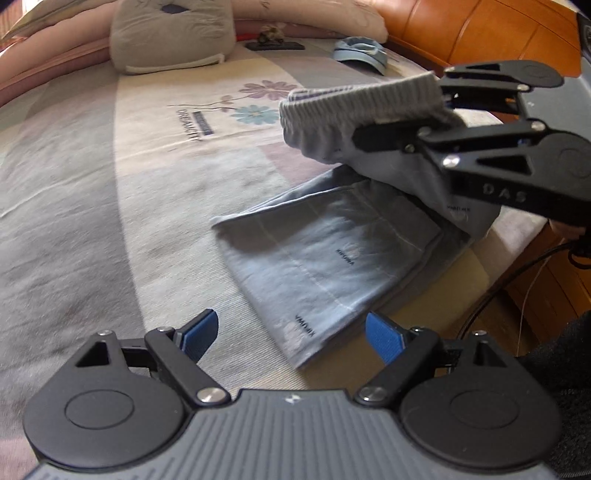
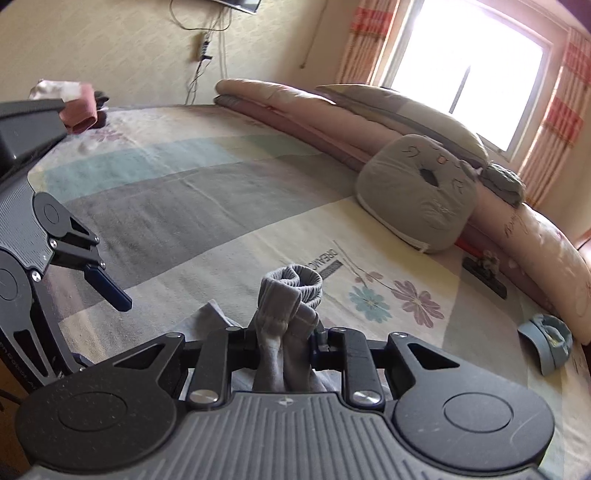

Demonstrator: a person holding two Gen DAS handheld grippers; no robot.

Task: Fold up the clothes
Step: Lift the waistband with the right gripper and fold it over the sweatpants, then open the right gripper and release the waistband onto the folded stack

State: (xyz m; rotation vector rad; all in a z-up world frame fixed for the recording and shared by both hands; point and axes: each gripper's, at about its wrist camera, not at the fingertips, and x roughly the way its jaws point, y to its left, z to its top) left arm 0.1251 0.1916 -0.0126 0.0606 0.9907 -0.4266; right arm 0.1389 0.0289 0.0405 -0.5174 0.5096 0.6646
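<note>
A light blue garment [image 1: 325,254] with a ribbed grey waistband [image 1: 354,103] lies partly folded on the bed near its right edge. My right gripper [image 1: 402,122] is shut on the waistband end and holds it lifted over the flat part; in the right wrist view the bunched waistband [image 2: 291,295] sticks up between its closed fingers [image 2: 284,339]. My left gripper [image 1: 291,332] is open and empty, its blue pads [image 1: 384,336] just in front of the garment's near corner. It also shows at the left of the right wrist view [image 2: 107,288].
The bed sheet [image 1: 110,221] has flower prints. A grey cushion [image 1: 170,33] and rolled pink bedding [image 2: 295,107] lie along the far side. A blue cap [image 1: 362,51], a dark flat object [image 1: 275,45] and a pink cloth pile [image 2: 79,107] lie on the bed. A wooden bed frame [image 1: 480,33] stands at the right.
</note>
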